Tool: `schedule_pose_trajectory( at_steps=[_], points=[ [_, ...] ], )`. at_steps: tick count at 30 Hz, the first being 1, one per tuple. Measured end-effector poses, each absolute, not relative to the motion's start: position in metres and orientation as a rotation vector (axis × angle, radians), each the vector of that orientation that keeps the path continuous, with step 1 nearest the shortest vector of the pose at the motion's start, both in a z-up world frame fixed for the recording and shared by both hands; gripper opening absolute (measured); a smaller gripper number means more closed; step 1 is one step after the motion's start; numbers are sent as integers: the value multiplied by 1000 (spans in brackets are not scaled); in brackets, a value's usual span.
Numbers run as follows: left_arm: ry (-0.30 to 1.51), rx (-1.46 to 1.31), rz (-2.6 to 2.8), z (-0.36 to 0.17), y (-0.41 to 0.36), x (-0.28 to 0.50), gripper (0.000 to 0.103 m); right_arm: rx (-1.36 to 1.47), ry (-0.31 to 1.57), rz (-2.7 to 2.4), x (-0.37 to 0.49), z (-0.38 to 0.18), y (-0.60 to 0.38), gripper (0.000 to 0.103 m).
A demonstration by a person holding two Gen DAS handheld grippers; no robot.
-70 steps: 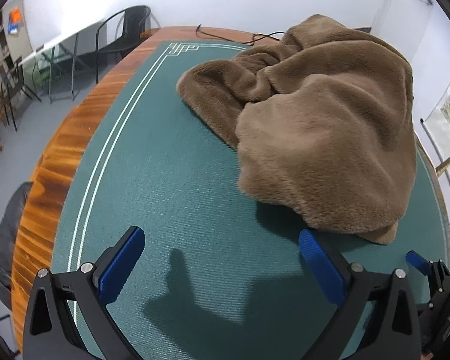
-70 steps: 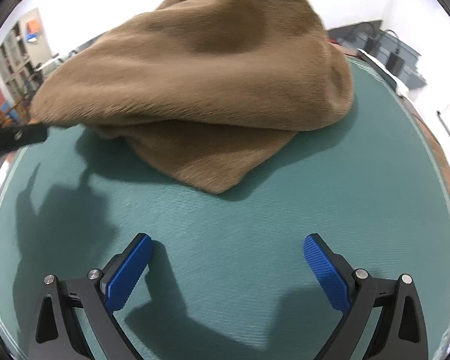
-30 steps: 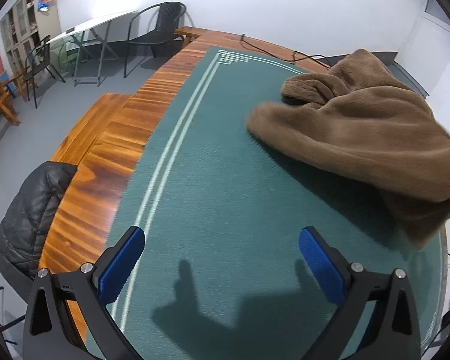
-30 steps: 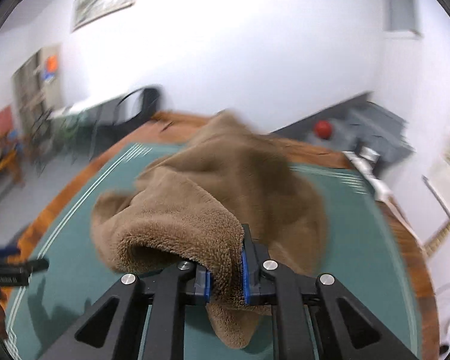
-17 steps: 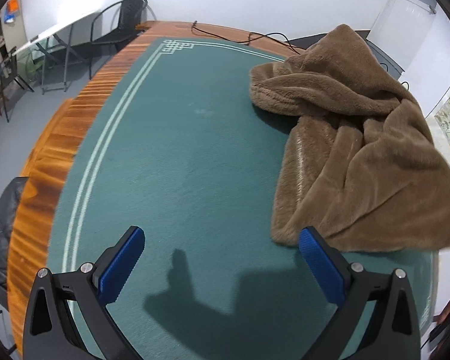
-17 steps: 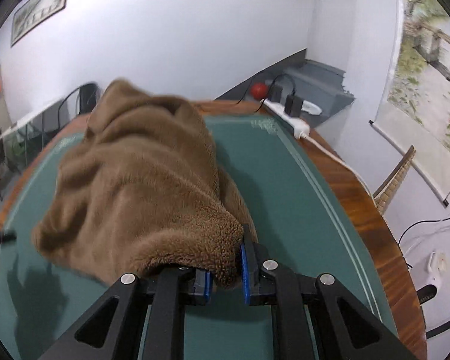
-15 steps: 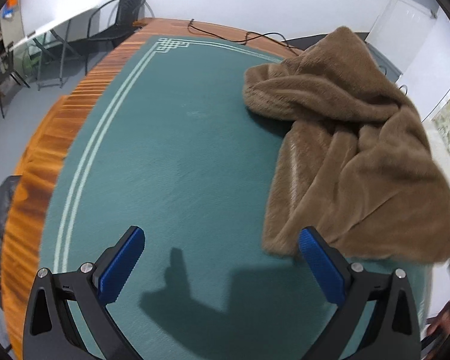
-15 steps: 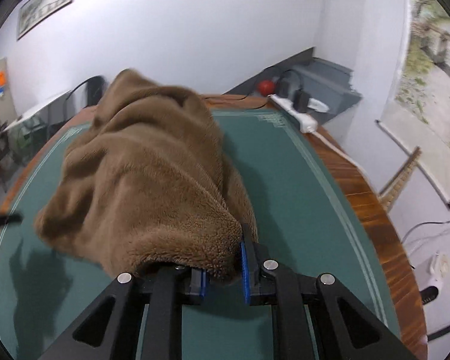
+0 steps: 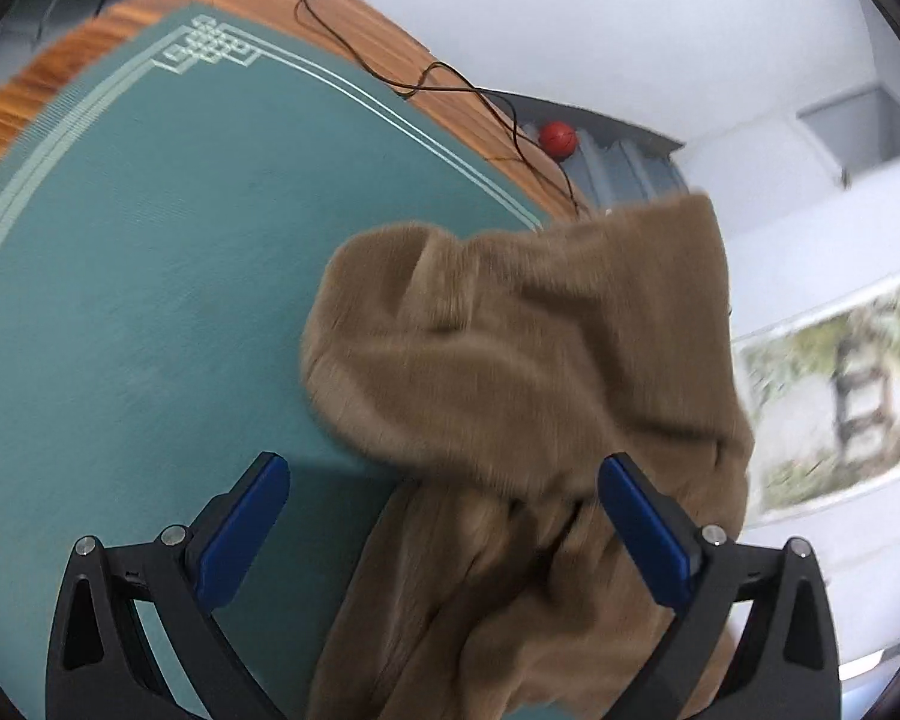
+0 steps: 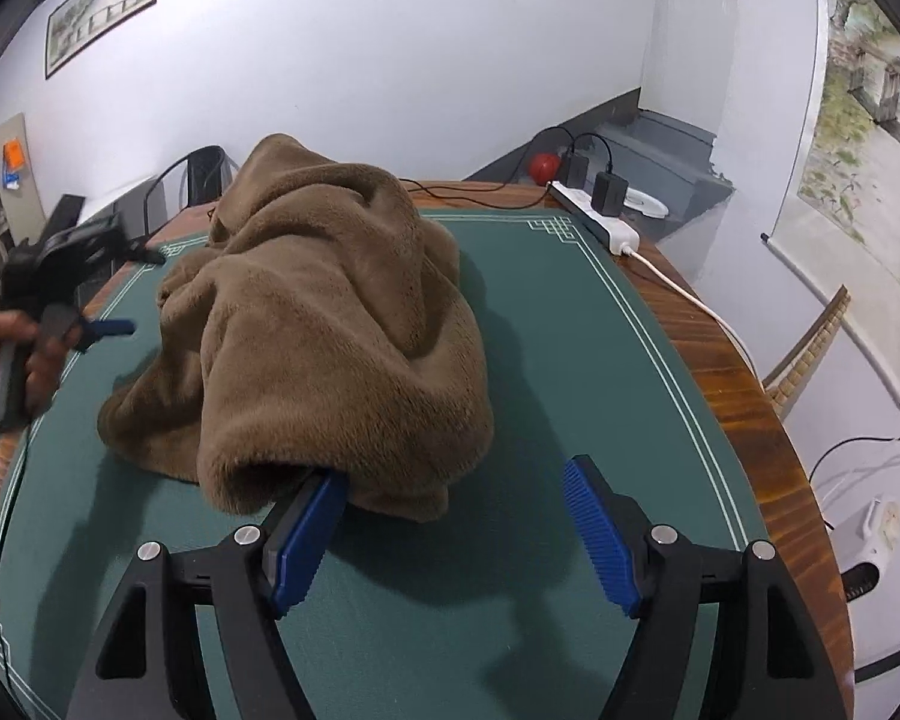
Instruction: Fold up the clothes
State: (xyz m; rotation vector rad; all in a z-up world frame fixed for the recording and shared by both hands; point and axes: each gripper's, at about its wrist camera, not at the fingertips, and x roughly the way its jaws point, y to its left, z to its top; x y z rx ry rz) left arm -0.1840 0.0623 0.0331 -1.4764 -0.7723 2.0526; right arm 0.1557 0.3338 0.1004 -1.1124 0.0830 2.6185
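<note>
Fleece garment (image 10: 330, 336), brown and plush, lies heaped in a rumpled mound on the green mat (image 10: 570, 360) that covers a round wooden table (image 10: 726, 372); in the right wrist view the mound runs lengthwise from a high peak at the far side down to a rolled edge at the near side, its long axis pointing away from the camera toward the far wall. The right gripper (image 10: 456, 516) sits at the near end of the heap with its blue pads spread wide apart; the left pad is tucked under the rolled edge and touching the cloth, while the right pad stands clear over bare mat, so nothing is clamped. In the left wrist view, which is blurred, the left gripper (image 9: 444, 516) also stands wide open, its pads on either side of the garment's near folds (image 9: 522, 390) without closing on them. The right wrist view shows the same left gripper (image 10: 111, 327) at the far left of the mat, held in a person's hand (image 10: 6, 354), just beside the heap. A white power strip (image 10: 594, 216) with two black plugs lies on the table's far right rim, and a red ball (image 10: 544, 167) rests beyond it by the wall. A landscape scroll (image 10: 864, 138) hangs on the right wall.
</note>
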Motion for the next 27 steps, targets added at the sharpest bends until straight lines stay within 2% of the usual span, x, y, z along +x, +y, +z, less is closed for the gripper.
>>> schedule_pose_trajectory(
  at_steps=[6,8,9,10,11,12,18,27],
  points=[
    [-902,-1522,1926,12,84,-216,101,-1104,121,2596,170,107,342,76],
    [-913,-1548,1900,8,94,-218,78,-1105,122,2588,173,107,345,76],
    [-915,-1562,1885,7,100,-218,48,-1107,122,2585,175,107,346,76],
    [-905,-1570,1877,7,104,-217,36,-1106,122,2584,175,107,347,76],
    [-894,-1560,1879,12,108,-214,20,-1103,125,2587,176,108,349,76],
    [-888,-1537,1883,19,109,-211,15,-1100,127,2591,176,108,350,76],
    [-806,-1284,1912,97,106,-165,13,-1081,141,2613,180,111,357,76],
    [-674,-978,1927,204,73,-32,12,-1044,176,2714,179,112,364,76]
  ],
)
